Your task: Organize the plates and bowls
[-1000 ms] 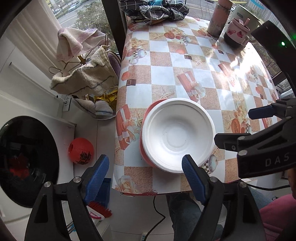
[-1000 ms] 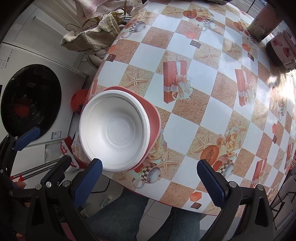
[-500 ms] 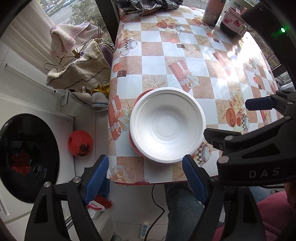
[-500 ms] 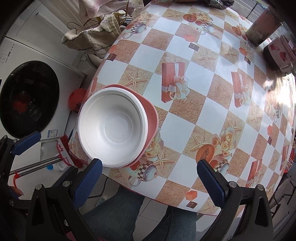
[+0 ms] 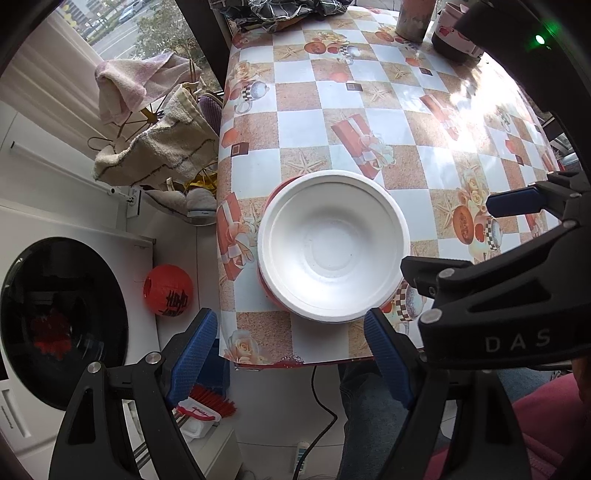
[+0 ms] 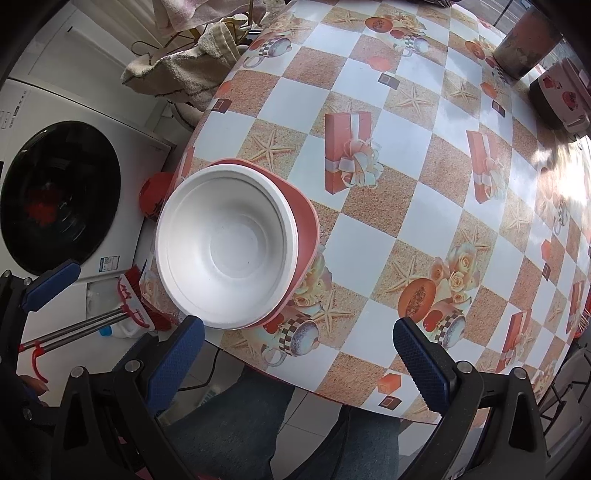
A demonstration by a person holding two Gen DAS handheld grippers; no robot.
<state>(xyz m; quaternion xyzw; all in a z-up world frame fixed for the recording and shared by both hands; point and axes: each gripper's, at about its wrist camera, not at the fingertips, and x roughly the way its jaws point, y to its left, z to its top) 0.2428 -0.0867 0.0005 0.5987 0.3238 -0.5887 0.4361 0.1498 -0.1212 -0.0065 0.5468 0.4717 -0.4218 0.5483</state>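
Note:
A white foam bowl (image 5: 332,251) (image 6: 225,251) sits inside a red dish (image 5: 272,297) (image 6: 306,229) near the table's front left corner. My left gripper (image 5: 290,354) hangs above the table's front edge, just in front of the bowl. It points down and its jaws are open with nothing between them. My right gripper (image 6: 299,362) hovers to the right of the bowl, also open and empty. One of its blue fingers (image 5: 513,205) shows at the right of the left wrist view.
The table has a checkered cloth (image 5: 406,166) (image 6: 406,206). At its far end stand a brown tumbler (image 5: 412,18), a mug (image 5: 456,33) and a plaid cloth (image 5: 291,11). Left of it are a washing machine (image 5: 55,314), a red lantern (image 5: 168,290) and towels (image 5: 159,155). A person's legs (image 6: 229,424) are below the front edge.
In the left wrist view the bowl drifted slightly left and up, as the left gripper shifted a little. The right gripper stayed still. Both stayed open.

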